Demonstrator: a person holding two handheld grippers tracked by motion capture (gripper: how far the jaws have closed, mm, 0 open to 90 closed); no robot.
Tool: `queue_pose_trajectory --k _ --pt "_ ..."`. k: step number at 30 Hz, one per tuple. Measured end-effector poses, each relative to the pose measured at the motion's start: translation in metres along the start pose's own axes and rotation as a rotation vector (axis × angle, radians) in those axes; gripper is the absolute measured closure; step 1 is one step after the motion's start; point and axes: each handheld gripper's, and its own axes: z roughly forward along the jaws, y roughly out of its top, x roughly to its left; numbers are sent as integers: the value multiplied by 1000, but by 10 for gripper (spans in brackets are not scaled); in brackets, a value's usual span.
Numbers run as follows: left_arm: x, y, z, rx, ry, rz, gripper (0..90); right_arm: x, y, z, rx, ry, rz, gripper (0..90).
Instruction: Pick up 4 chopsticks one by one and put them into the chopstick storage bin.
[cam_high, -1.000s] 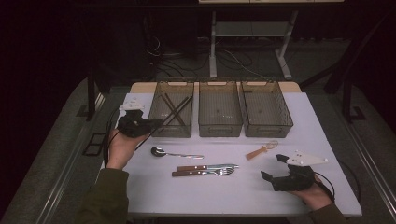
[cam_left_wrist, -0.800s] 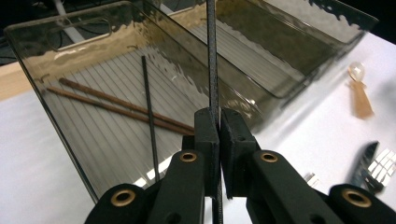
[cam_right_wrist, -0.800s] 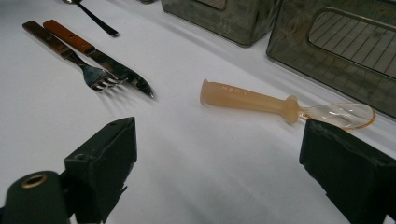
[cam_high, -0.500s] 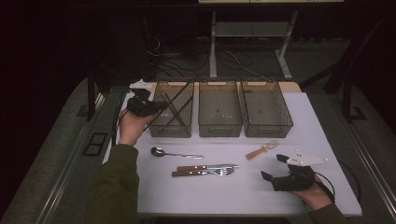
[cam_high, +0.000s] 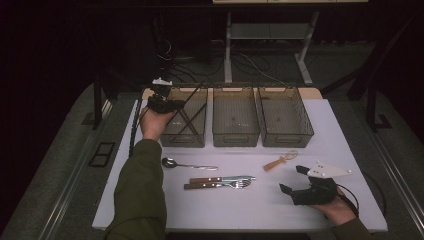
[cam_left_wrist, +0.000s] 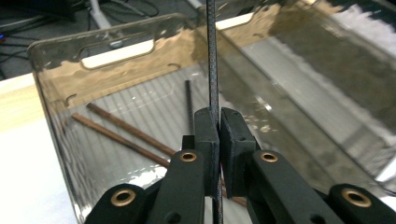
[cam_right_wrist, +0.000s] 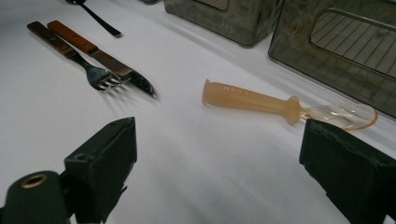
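White tabletop, three bins: left gripper (cam_left_wrist: 215, 135) clamps a black chopstick (cam_left_wrist: 212, 60) upright over the left bin (cam_high: 184, 137), lengthwise, above three chopsticks inside; right gripper (cam_right_wrist: 219, 163) rests, jaws apart.

On your bench (cam_high: 150, 210) lie a metal spoon (cam_high: 187, 164), a wooden-handled fork (cam_high: 216, 185) and knife (cam_high: 223, 178) side by side, and an orange plastic spoon (cam_right_wrist: 285, 106).
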Motion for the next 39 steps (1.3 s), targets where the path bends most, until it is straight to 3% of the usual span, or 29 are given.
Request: queue_pose_trajectory --k 6,14,15,20,29,33,39 --pt "2 -5 13 33 48 -3 858 0 0 0 -1 3 1 113" --pt "1 -10 28 90 59 -17 855 0 0 0 0 3 0 113" --pt "0 -10 29 101 80 -5 849 0 0 0 0 3 0 113" --pt "-1 -10 30 108 102 1 682 1 0 0 -1 4 -1 113" --pt "-6 -6 19 67 49 36 549 0 0 1 8 2 -1 113" --pt "-10 -5 10 35 2 22 488 0 0 1 2 -1 -3 113" --pt "-18 -8 -4 15 -29 38 424 0 0 0 6 -2 -1 113"
